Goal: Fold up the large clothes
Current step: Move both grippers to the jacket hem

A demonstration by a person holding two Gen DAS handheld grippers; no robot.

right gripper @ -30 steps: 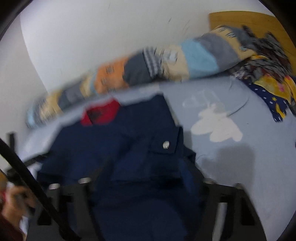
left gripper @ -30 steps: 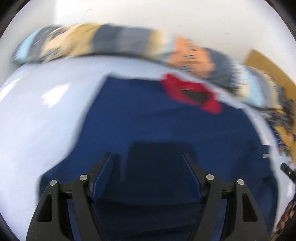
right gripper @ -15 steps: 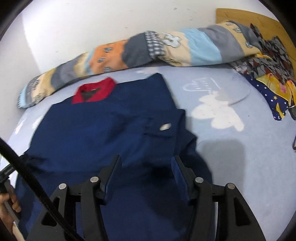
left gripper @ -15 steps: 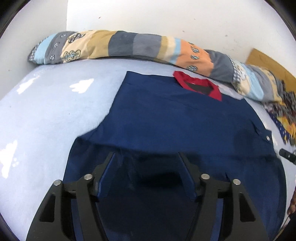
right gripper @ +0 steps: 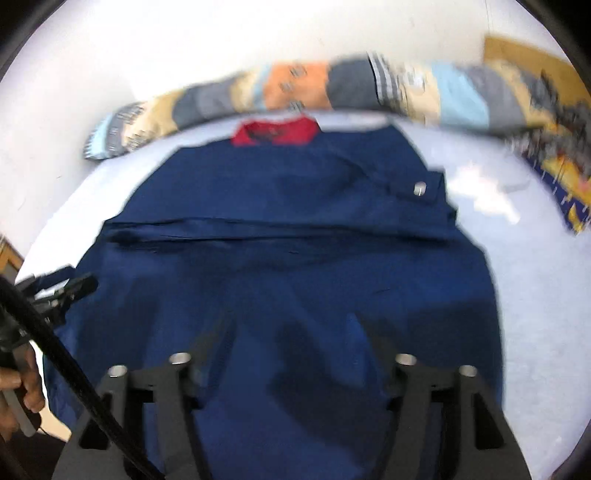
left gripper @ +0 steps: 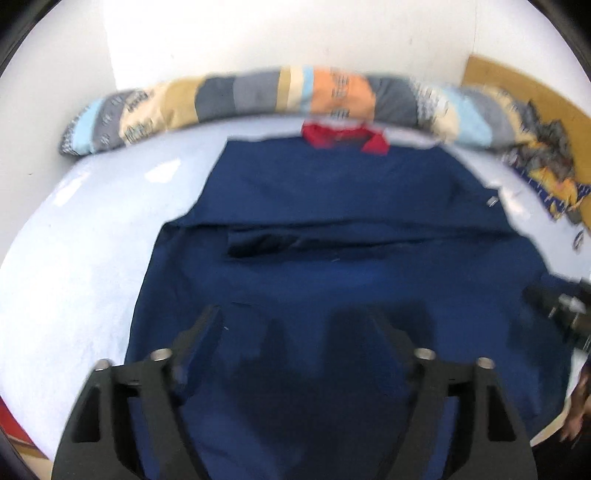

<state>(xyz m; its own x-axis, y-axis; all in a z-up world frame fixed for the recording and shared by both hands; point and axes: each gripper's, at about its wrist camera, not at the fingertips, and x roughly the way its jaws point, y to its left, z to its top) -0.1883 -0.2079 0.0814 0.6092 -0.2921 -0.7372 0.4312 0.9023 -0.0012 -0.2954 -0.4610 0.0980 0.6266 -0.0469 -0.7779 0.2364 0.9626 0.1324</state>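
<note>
Both frames blurred. Left gripper point(left gripper: 295, 325) sat at 6 o'clock over the near hem of the navy garment point(left gripper: 332, 229), jaws wide and opening, pads off the cloth, nothing pinched. Right gripper point(right gripper: 291, 328) same: wide, opening, above the cloth, nothing held. Garment lay flat on the pale blue sheet point(left gripper: 74, 258), a fold edge across its middle, silver snap point(right gripper: 420, 189) toward 2 o'clock, red collar point(left gripper: 343, 138) at 12. Beyond it, a patchwork bolster point(left gripper: 258, 96) along the white wall point(left gripper: 258, 33). Patterned clothes pile point(left gripper: 546, 166) at 2 o'clock.
</note>
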